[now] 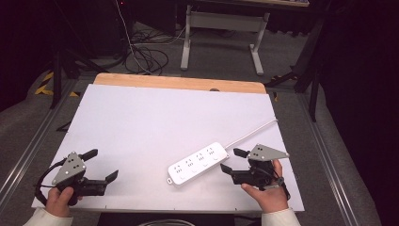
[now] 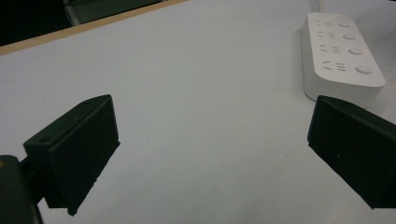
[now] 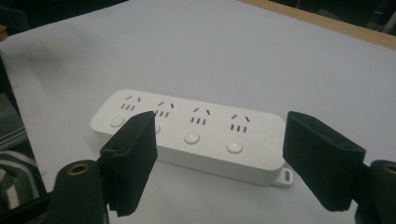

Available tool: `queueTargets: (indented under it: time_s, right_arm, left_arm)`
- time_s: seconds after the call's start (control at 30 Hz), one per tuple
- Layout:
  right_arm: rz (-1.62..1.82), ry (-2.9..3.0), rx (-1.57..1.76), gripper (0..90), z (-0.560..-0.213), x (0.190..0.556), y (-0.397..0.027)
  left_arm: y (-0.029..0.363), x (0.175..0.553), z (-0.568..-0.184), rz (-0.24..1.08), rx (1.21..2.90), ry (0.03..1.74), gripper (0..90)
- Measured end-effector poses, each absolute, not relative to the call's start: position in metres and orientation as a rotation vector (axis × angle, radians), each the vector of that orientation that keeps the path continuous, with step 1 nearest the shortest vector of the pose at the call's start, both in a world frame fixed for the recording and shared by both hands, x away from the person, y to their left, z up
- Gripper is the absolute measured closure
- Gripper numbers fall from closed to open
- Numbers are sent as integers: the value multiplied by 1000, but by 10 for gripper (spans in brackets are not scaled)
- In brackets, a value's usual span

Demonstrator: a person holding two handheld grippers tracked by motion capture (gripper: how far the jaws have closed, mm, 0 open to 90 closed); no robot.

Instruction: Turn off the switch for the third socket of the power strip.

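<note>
We found the power strip (image 1: 198, 163) flat on the desk (image 1: 141, 117), just beside our right gripper (image 1: 229, 161), apparently untouched; both it and the left gripper (image 1: 102, 165) gaped wide, empty.

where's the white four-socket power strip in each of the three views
High view: the white four-socket plastic power strip lies diagonally right of centre, just left of the right gripper.
Left gripper view: top right corner, beyond the right-hand jaw.
Right gripper view: centre, across the gap between the open jaws.
Shared landmark: the table's light wooden far edge.
</note>
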State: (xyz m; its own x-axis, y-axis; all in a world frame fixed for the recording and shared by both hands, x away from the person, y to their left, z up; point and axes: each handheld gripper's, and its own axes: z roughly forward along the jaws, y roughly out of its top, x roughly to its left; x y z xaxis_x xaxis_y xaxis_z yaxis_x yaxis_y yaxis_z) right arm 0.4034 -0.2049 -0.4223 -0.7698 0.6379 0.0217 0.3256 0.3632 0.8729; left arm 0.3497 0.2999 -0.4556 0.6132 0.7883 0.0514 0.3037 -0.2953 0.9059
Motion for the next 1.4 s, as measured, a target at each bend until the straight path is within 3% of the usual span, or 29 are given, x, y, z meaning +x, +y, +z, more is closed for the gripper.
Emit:
queueTargets:
  time_s: [1.0,1.4]
  right_arm:
    - [1310,2380,914,258,-485,395,-237]
    - [1224,2334,861,258,-481,391,-233]
  left_arm:
    - [305,340,-455,618,1860,869,21]
    - [304,342,-457,682,1860,865,23]
